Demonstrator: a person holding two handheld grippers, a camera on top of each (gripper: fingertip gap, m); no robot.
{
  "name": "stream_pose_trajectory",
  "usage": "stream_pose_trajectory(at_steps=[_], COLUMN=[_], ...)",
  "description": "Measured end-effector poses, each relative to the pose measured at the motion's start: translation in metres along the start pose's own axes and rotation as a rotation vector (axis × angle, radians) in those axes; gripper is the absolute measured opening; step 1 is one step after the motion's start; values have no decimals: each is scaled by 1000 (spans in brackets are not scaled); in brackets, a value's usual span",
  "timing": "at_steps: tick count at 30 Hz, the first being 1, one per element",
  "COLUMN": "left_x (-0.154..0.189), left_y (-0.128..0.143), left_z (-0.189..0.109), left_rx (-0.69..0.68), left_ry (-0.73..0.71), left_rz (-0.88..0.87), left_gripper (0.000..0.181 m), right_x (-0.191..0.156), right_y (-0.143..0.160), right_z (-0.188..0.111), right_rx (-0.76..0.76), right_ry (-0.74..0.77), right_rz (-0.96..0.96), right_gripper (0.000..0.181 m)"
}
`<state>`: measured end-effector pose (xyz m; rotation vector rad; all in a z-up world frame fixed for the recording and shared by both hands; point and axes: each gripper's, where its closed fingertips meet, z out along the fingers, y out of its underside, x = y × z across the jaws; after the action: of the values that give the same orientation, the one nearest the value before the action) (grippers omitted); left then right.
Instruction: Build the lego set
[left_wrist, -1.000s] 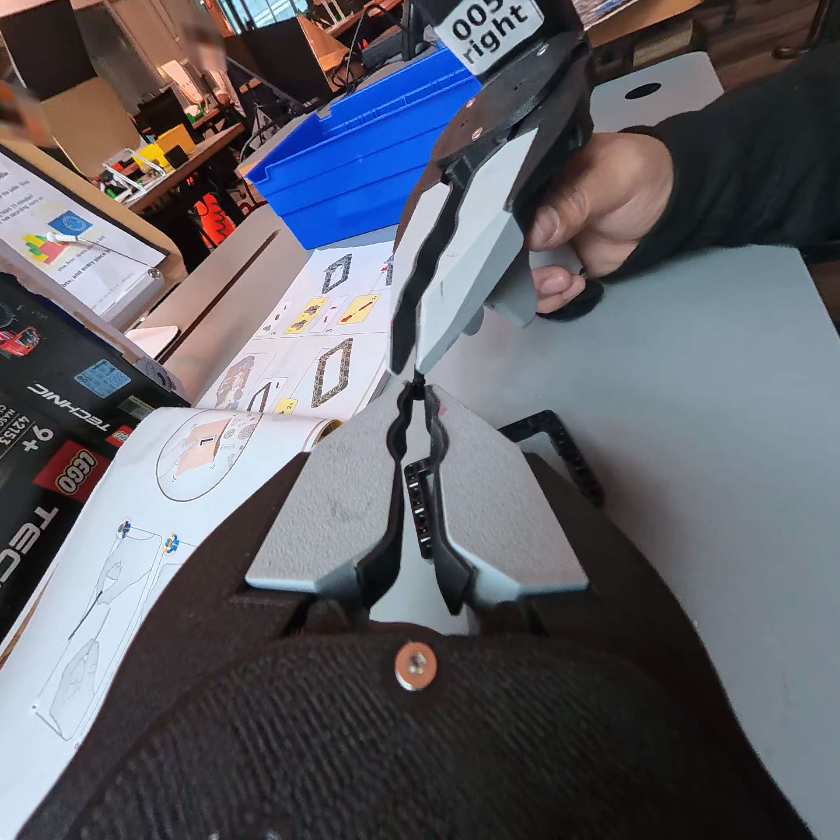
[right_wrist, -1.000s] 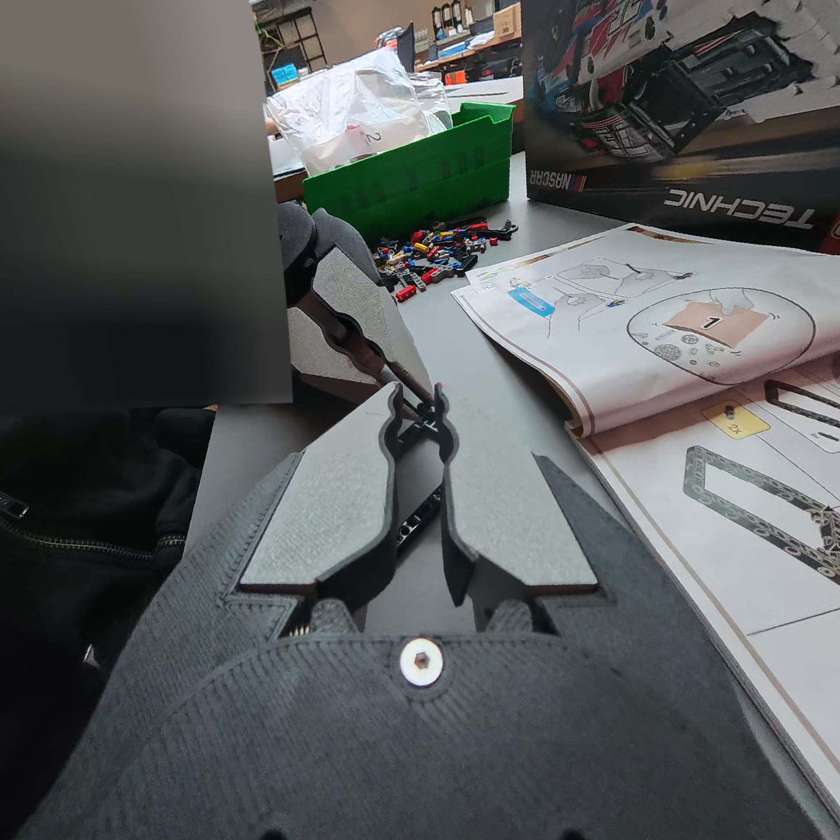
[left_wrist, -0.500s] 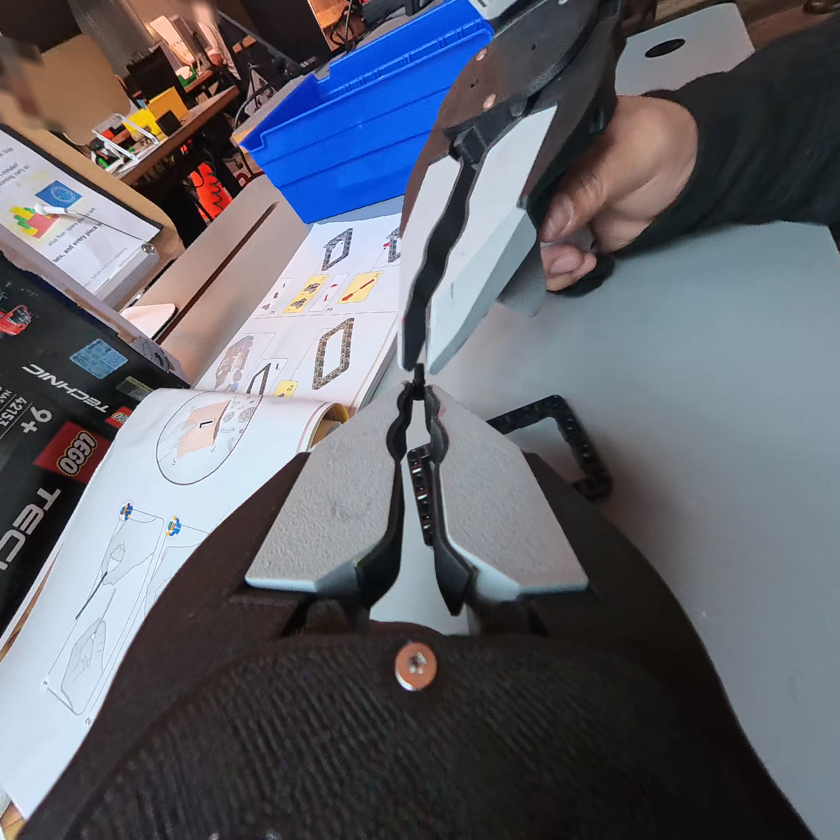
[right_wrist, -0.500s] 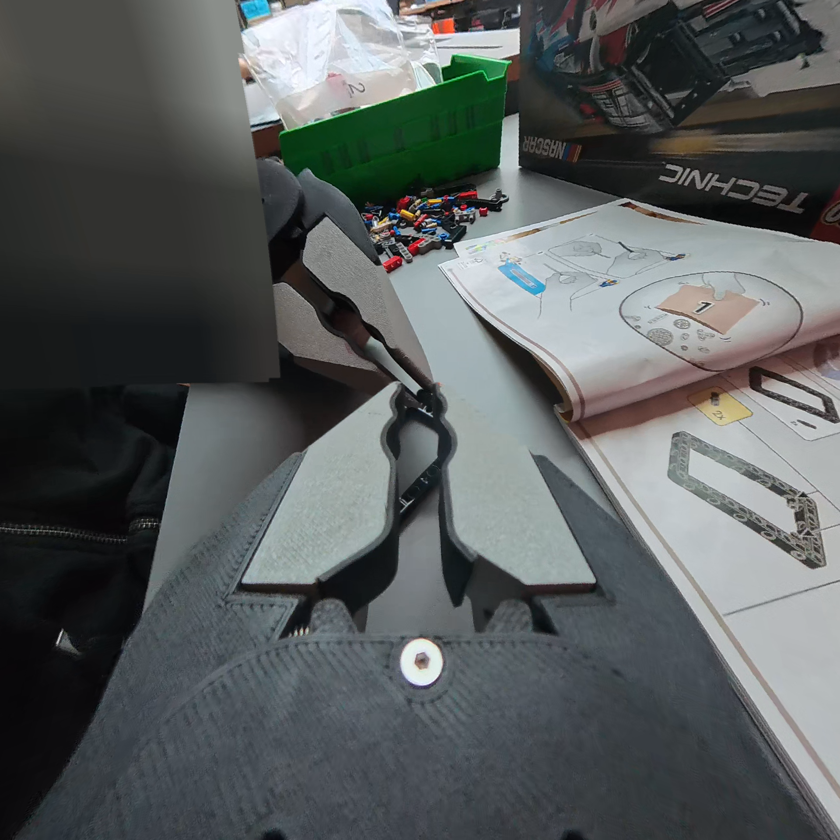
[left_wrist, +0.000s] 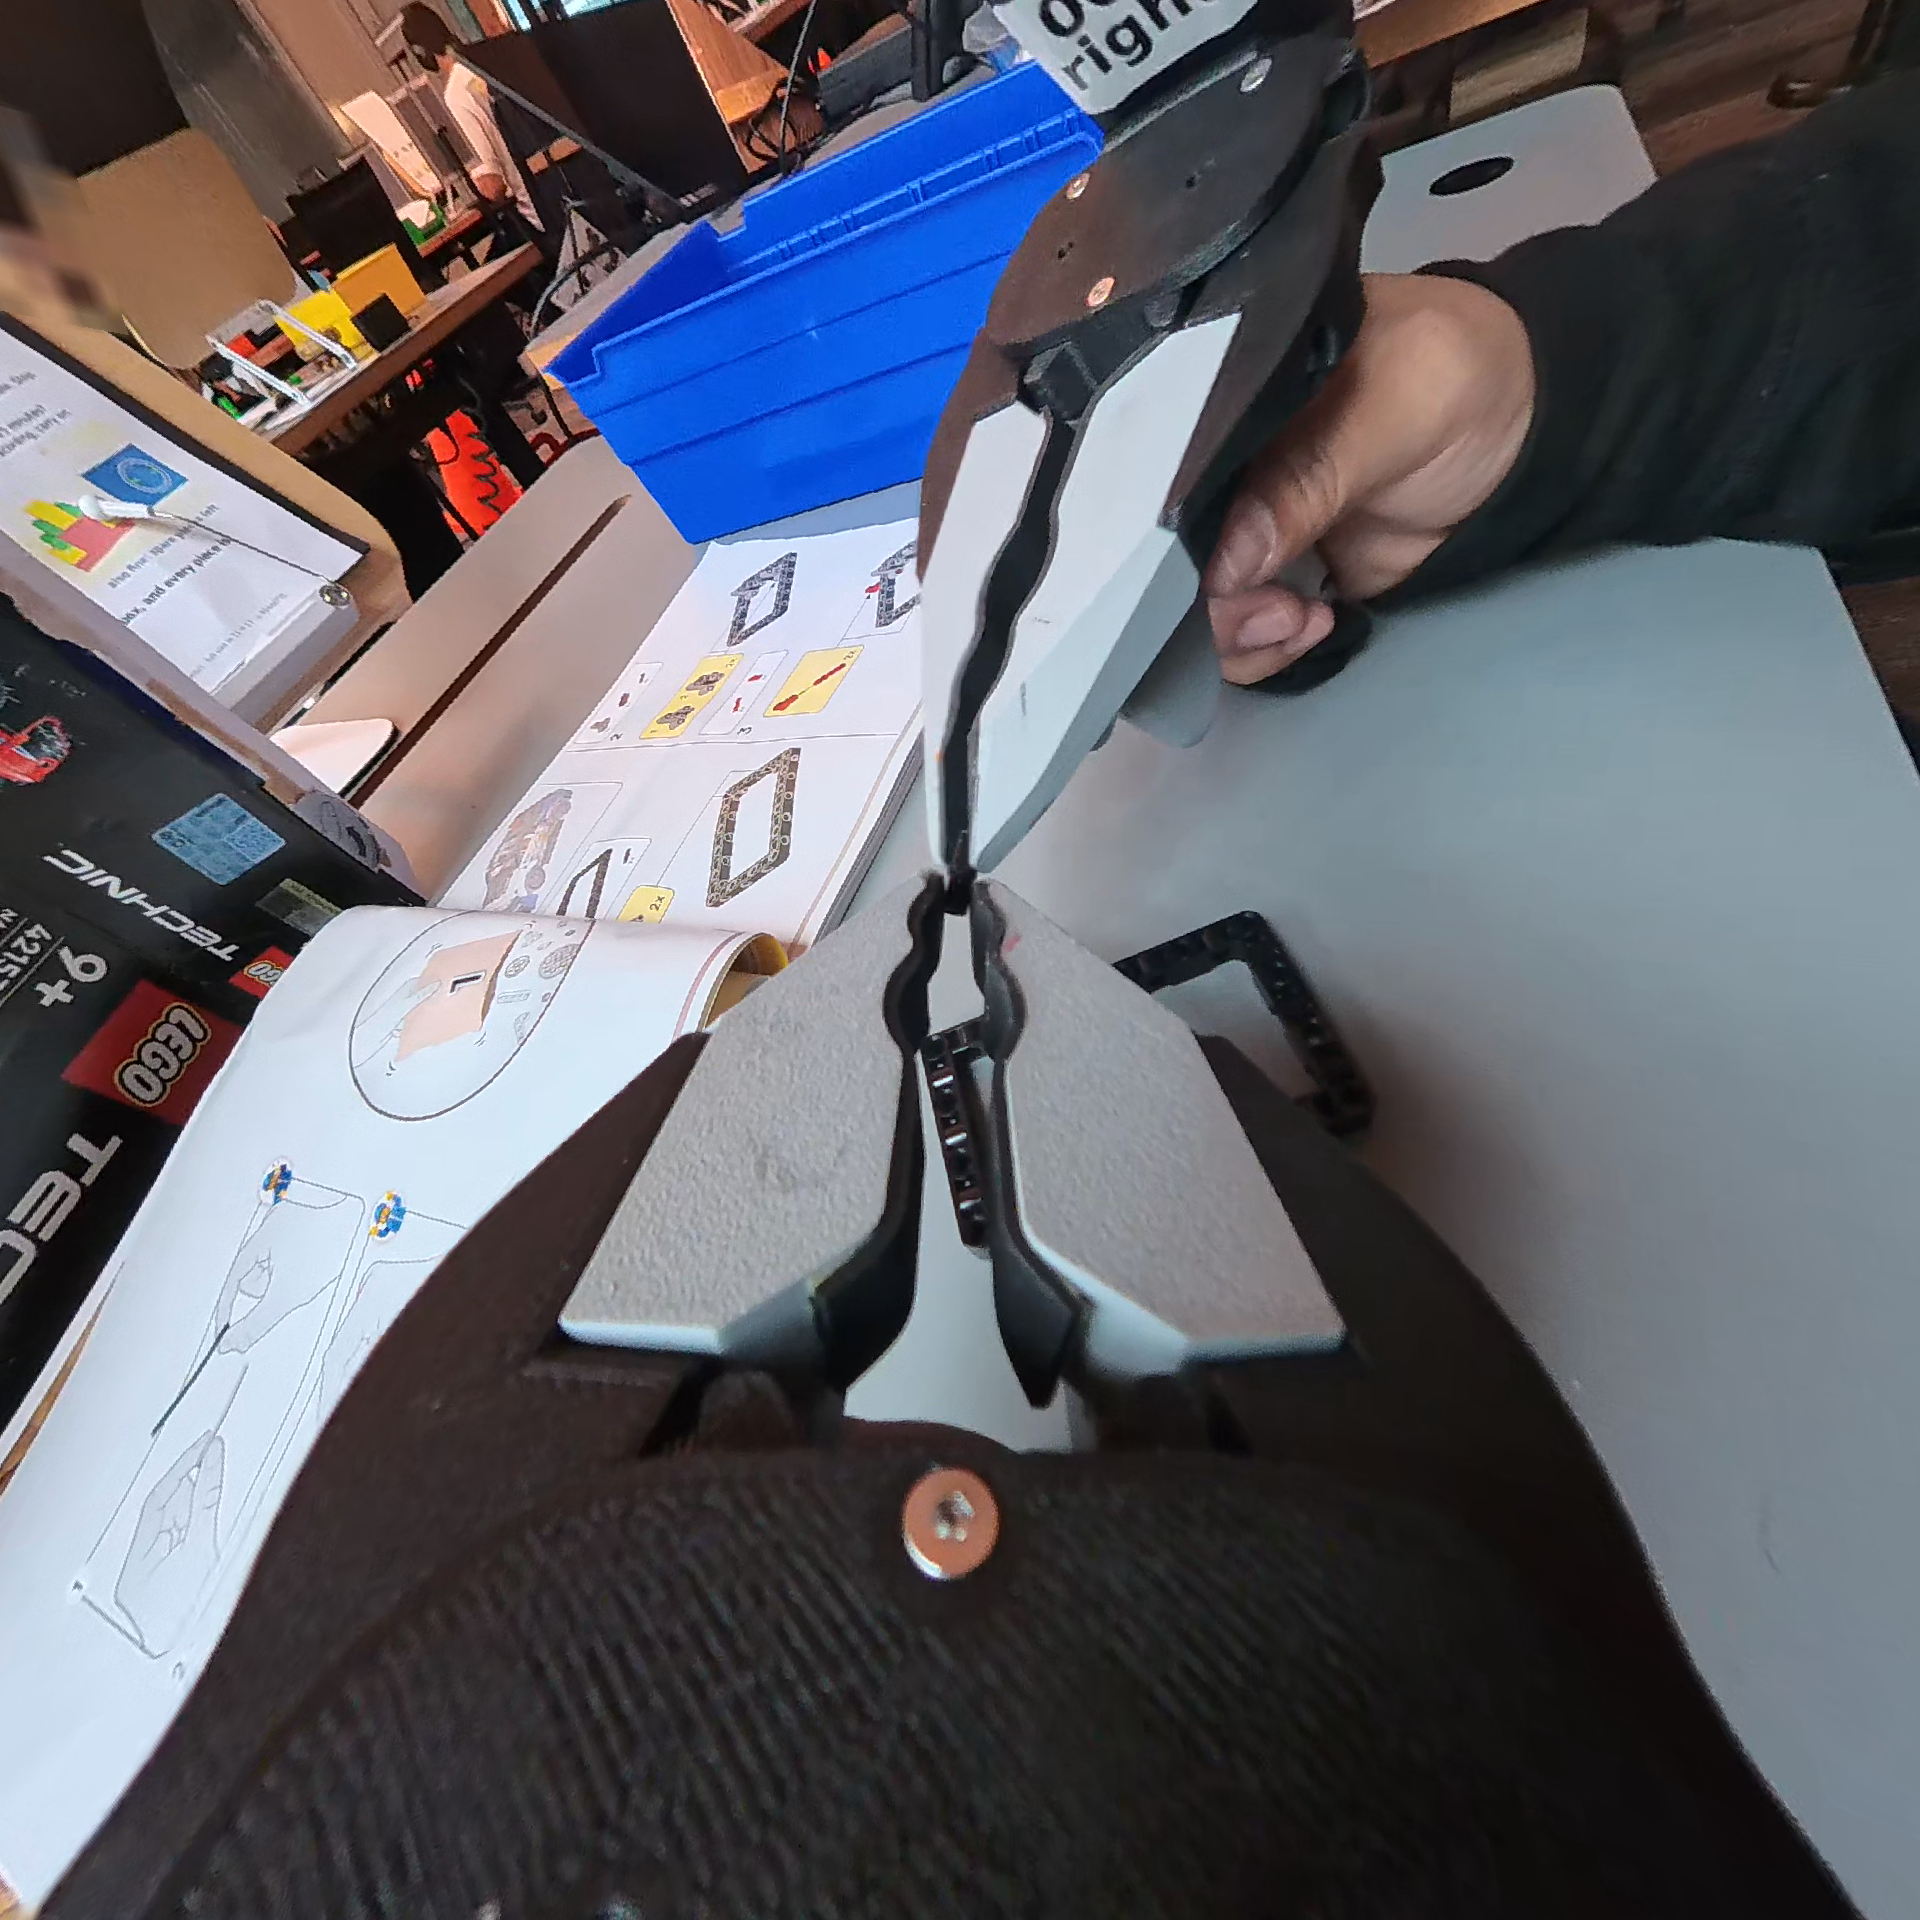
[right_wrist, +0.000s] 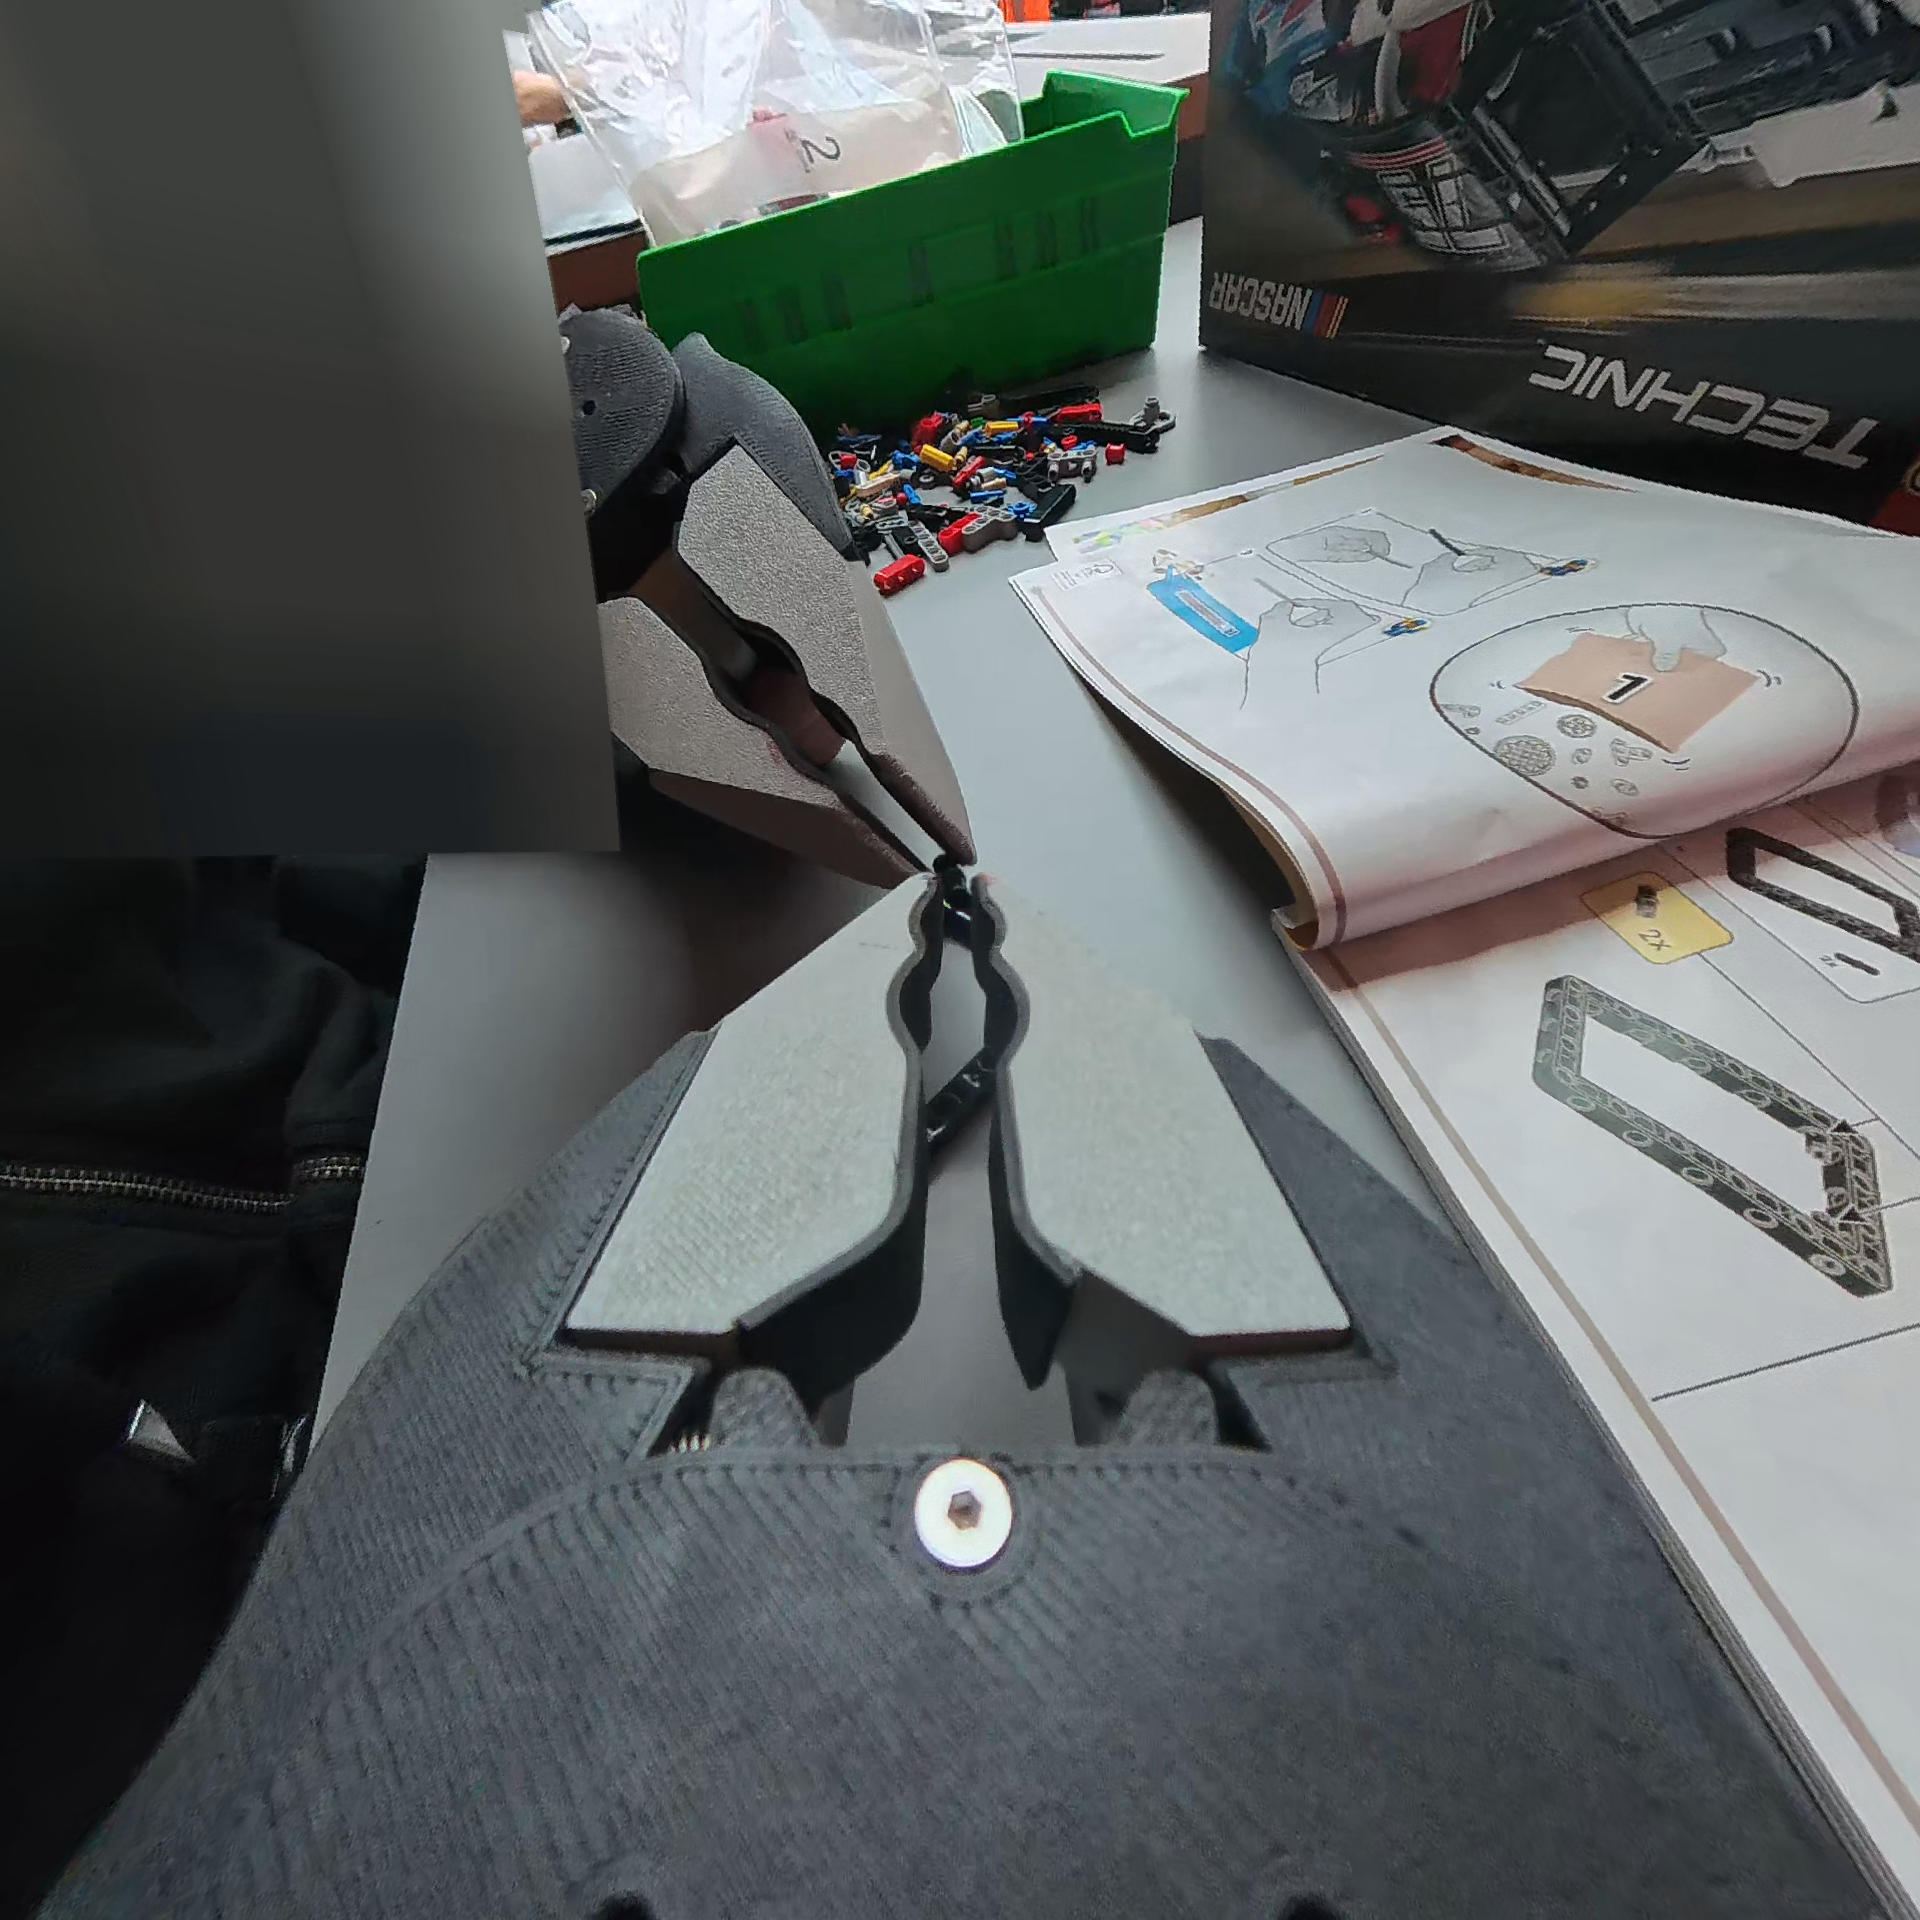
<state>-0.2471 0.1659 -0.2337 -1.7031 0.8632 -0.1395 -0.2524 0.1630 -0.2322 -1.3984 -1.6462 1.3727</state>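
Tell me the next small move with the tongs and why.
Probably hand over: open the left tongs slightly. Both tips, with the right tongs, pinch one tiny black piece above the black frame on the table.

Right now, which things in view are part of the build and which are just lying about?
In play:
left gripper and right gripper, tips meeting on a small black piece
black frame on the table
open instruction booklet
loose parts pile

Lying about:
green bin with plastic bag
blue bin
set box
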Motion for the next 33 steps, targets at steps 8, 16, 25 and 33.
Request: stream_pose_trajectory(at_steps=[8,16,25,33], left_x=[-12,-3,15,23], left_y=[19,71,70,65], left_z=[-7,-13,-24,-36], left_rx=[-96,-412,-409,-372], left_ry=[10,49,88,75], left_rz=[-168,-363,-511,-528], left_gripper=[22,19,17,26], right_x=[4,8,9,8], right_y=[-1,1,6,10], right_z=[-4,-4,-1,0], right_rx=[13,-5,-40,-68], right_ry=[14,59,81,84], right_rz=[14,-17,-40,-60], right_gripper=[1,1,1,1])
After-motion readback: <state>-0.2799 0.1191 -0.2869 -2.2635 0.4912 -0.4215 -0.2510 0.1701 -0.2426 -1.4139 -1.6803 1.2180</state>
